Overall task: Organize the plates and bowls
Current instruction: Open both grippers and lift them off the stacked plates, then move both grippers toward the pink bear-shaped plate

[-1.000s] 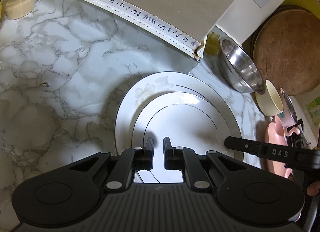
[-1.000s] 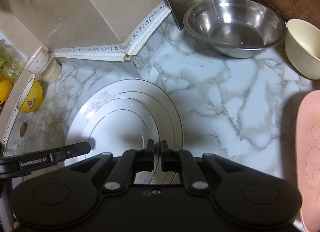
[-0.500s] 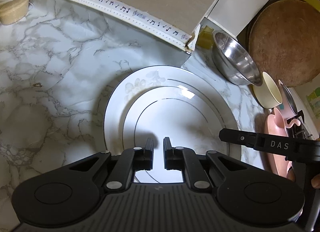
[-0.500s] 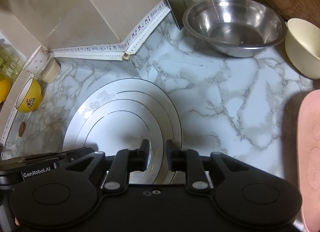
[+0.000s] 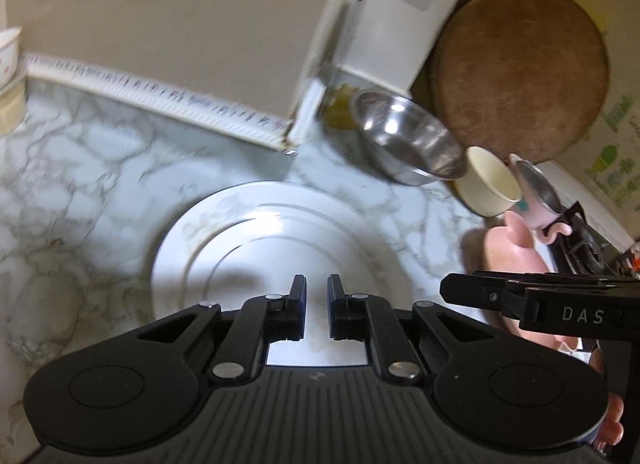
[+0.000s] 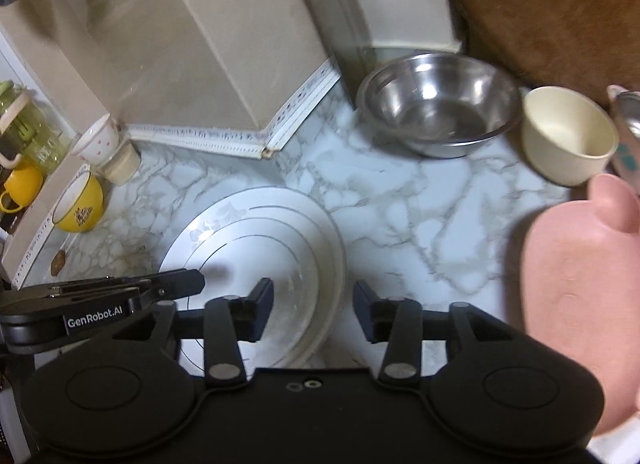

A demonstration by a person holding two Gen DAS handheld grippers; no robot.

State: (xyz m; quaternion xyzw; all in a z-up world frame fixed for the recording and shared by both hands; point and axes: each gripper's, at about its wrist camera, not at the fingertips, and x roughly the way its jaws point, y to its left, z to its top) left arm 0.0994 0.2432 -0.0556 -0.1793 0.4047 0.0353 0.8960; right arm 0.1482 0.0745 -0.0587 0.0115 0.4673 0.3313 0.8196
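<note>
A stack of white plates [image 5: 240,240] lies on the marble counter, also seen in the right wrist view [image 6: 256,240]. My left gripper [image 5: 317,290] hovers over the stack's near part, its jaws nearly closed with a narrow gap and nothing between them. My right gripper [image 6: 314,296] is open wide above the stack's right rim, holding nothing. A steel bowl [image 6: 436,103] and a cream bowl [image 6: 568,135] stand at the back right. A pink plate [image 6: 580,272] lies at the right.
A beige wall corner with a music-note strip [image 6: 240,143] juts toward the plates. A yellow bowl [image 6: 80,203] and stacked cups [image 6: 108,147] stand at the far left. A round wooden board [image 5: 520,67] leans behind the bowls. A pink pot [image 5: 536,199] sits beyond the cream bowl.
My right gripper has opened from almost shut to wide. Both grippers have lifted and tilted up, so more of the wall and bowls shows. The plates have not moved.
</note>
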